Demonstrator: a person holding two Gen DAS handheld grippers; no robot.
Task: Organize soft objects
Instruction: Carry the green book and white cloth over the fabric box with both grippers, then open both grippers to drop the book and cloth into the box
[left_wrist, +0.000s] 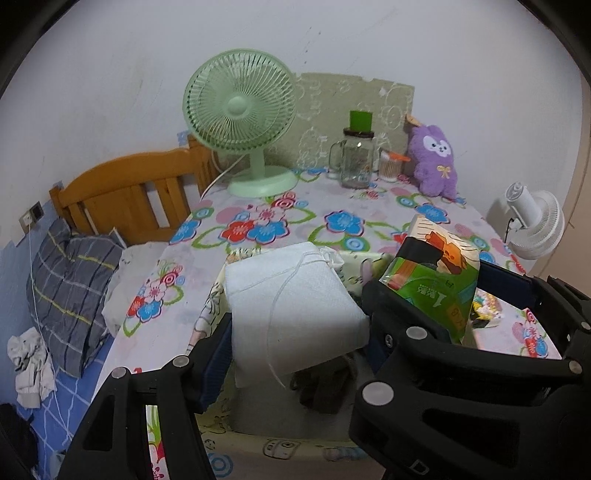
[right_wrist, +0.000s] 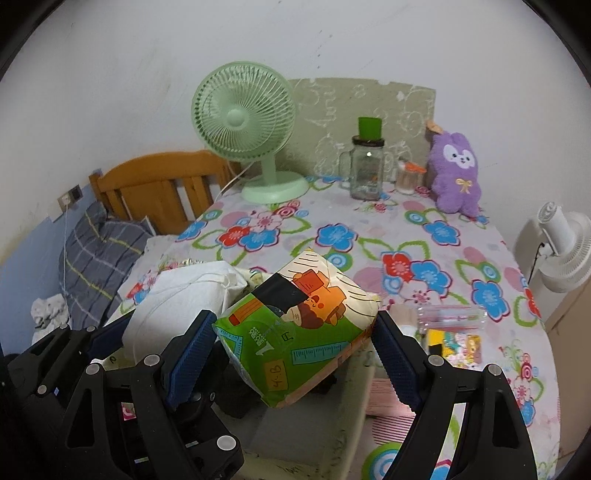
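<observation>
glossy plastic pack (right_wrist: 299, 332), matt white cloth bundle (left_wrist: 295, 302), wooden headboard (left_wrist: 129, 192)

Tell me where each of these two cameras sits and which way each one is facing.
Left wrist view: sits on the left hand-held gripper, looking forward and down over the table; its fingers flank a white pack, and the right hand-held gripper's black frame shows at right.
Right wrist view: sits on the right hand-held gripper, facing the same way; its blue pads clamp a green printed pack, with the left hand-held gripper at lower left.
Shared: both packs, green fan, glass jar, purple plush, floral tablecloth.
</observation>
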